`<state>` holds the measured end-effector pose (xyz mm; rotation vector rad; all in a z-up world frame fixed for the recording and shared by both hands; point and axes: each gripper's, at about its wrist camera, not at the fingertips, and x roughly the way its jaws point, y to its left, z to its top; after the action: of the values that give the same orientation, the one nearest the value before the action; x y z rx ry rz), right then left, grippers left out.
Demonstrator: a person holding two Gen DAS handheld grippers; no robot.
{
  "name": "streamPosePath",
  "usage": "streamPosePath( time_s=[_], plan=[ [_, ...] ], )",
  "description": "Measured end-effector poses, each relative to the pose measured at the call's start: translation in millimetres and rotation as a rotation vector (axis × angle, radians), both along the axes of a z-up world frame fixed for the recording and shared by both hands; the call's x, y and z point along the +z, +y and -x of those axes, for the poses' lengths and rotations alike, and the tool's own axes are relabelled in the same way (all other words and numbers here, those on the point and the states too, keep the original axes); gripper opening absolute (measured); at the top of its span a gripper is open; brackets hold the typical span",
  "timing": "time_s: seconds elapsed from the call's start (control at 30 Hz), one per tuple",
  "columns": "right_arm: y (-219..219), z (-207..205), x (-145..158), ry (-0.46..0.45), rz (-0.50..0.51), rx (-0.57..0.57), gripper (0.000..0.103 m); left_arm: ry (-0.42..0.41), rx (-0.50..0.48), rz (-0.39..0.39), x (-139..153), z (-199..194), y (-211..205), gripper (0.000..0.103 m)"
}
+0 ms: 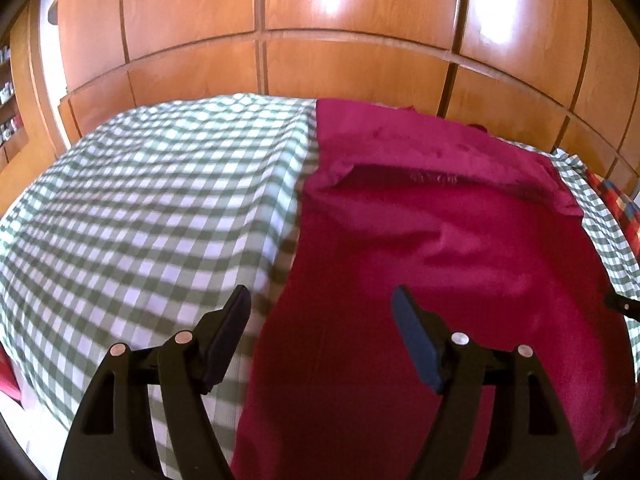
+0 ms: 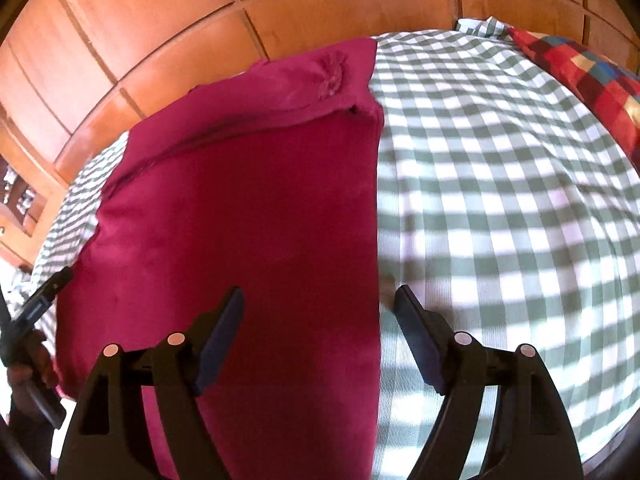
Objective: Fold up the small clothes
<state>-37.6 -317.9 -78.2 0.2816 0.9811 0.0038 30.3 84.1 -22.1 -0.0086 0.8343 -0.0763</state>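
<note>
Left wrist view: the left gripper (image 1: 322, 294) has its fingers (image 1: 230, 336) spread apart with nothing between them, poised over the left edge of the red garment (image 1: 440, 248). The garment lies flat on the green checked cloth (image 1: 140, 200), folded into a long strip with a flap across its far end, before wooden doors (image 1: 320, 20).

Right wrist view: the right gripper (image 2: 320, 294) also has its fingers apart and empty, above the garment's (image 2: 240, 220) right edge. A plaid pillow (image 2: 592, 84) lies far right. The left gripper's (image 2: 38, 304) finger shows at far left.

Soft matt garment (image 1: 440, 240), glossy wood wardrobe (image 1: 340, 8)
</note>
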Motion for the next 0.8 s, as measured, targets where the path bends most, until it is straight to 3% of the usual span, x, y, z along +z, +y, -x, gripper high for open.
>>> streamPosePath(
  time_s=[0.17,0.23,0.33,0.4,0.5,0.6,0.73,0.8],
  plan=[
    [3.6,26.3,1.5,0.025,-0.033,0.053,0.076,0.033,0.008,0.014,-9.6,18.5,11.4,0.073],
    [5.5,38.3,2.6,0.040,-0.057,0.082,0.068,0.054,0.006,0.037,-11.6,26.1,19.8,0.071],
    [8.2,53.8,3.2,0.067,-0.086,0.115,0.057,0.094,0.011,0.113,-14.0,41.7,40.0,0.055],
    [12.3,65.8,1.5,0.098,-0.103,0.142,0.049,0.120,-0.006,0.192,-15.4,56.6,53.5,0.036],
    [20.7,76.8,-1.8,0.131,-0.114,0.192,0.041,0.149,-0.057,0.234,-17.2,77.6,57.1,0.030],
    [29.4,80.6,-7.2,0.151,-0.101,0.225,0.035,0.171,-0.102,0.216,-22.3,94.3,50.0,0.028],
    [29.8,76.4,-4.2,0.145,-0.111,0.227,0.011,0.173,-0.111,0.224,-23.9,102.8,49.9,0.012],
    [27.2,74.9,7.0,0.114,-0.144,0.242,0.009,0.158,-0.116,0.263,-14.5,101.8,55.6,0.008]
  ],
)
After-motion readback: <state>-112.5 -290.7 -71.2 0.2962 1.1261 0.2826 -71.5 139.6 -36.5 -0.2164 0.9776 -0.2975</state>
